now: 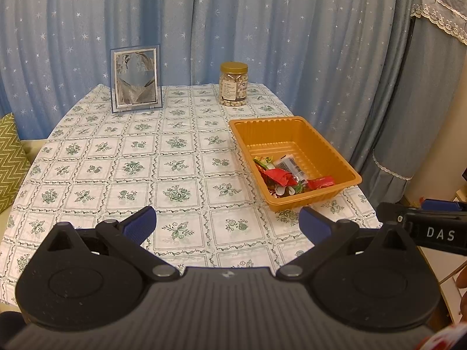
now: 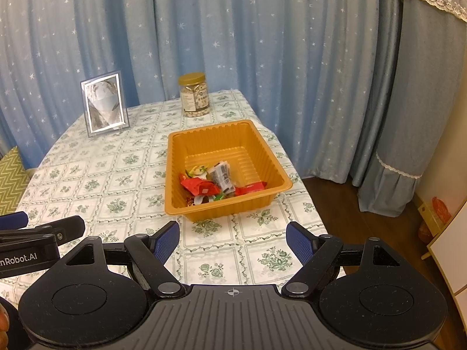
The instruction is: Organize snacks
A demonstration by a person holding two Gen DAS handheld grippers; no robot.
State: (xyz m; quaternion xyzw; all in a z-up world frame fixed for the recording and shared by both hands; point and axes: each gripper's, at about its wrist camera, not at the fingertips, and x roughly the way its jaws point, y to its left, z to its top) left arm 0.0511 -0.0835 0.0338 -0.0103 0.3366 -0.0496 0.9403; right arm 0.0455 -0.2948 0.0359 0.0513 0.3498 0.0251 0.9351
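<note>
Apparently the sorting is almost finished: the snacks (image 2: 214, 182) lie in the orange tray (image 2: 175, 175) near the worktop's (image 1: 116, 160) right edge, while both the left gripper (image 1: 227, 223) and right gripper (image 2: 232, 240) hover with fingers wide and empty, so next only a check for any leftover packet seems needed.

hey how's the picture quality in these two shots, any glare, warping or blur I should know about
Left wrist view: strong fisheye bending of the table edges, dark corners, glare on the picture frame; the orange tray is sharp. Right wrist view: same warping, warm dim light, frame glass washed out, jar label too soft to read.
</note>
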